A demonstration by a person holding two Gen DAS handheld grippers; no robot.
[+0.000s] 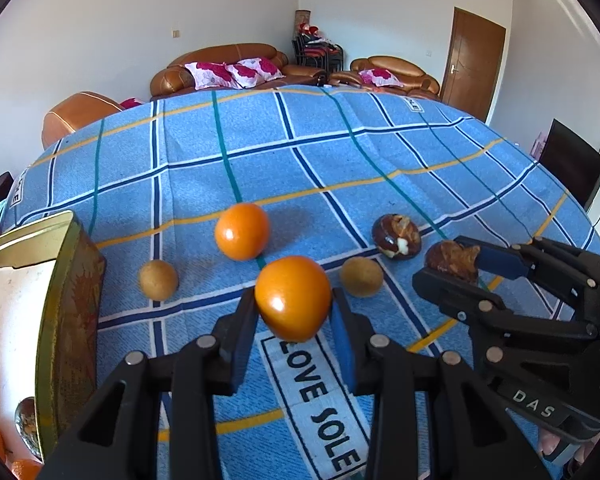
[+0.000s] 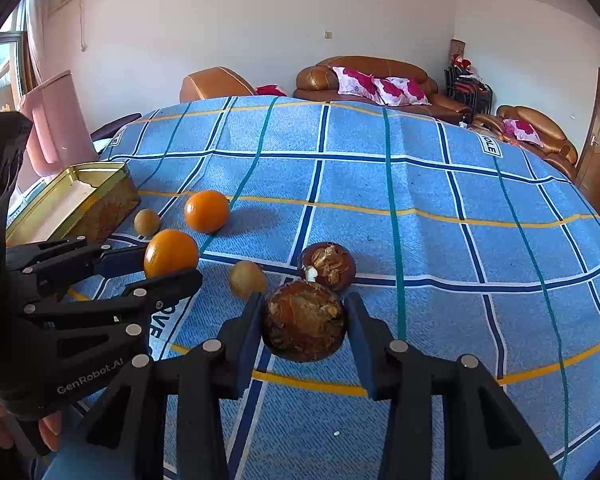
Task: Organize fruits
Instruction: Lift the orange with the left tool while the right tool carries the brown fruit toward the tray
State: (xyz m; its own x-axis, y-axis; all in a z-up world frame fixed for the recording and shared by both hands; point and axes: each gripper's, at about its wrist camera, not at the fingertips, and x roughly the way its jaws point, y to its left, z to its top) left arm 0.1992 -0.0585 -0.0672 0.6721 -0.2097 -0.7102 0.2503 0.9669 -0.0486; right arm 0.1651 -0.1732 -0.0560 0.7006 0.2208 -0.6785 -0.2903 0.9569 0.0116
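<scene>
Left gripper point(image 1: 293, 306) grasping glossy round orange point(image 1: 293, 298); right gripper point(image 2: 305, 322) grasping brown mottled fruit point(image 2: 304, 320). Pick-up step; next, judging, lift both toward open gold tin box point(image 2: 100, 168).

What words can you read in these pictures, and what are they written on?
"LOVE SOLE": white label on the blue cloth.
"DAS": right gripper body.
"GenRobot.AI": left gripper body.
"OLE": far cloth label, start hidden.
Gold tin: pattern unreadable.
</scene>
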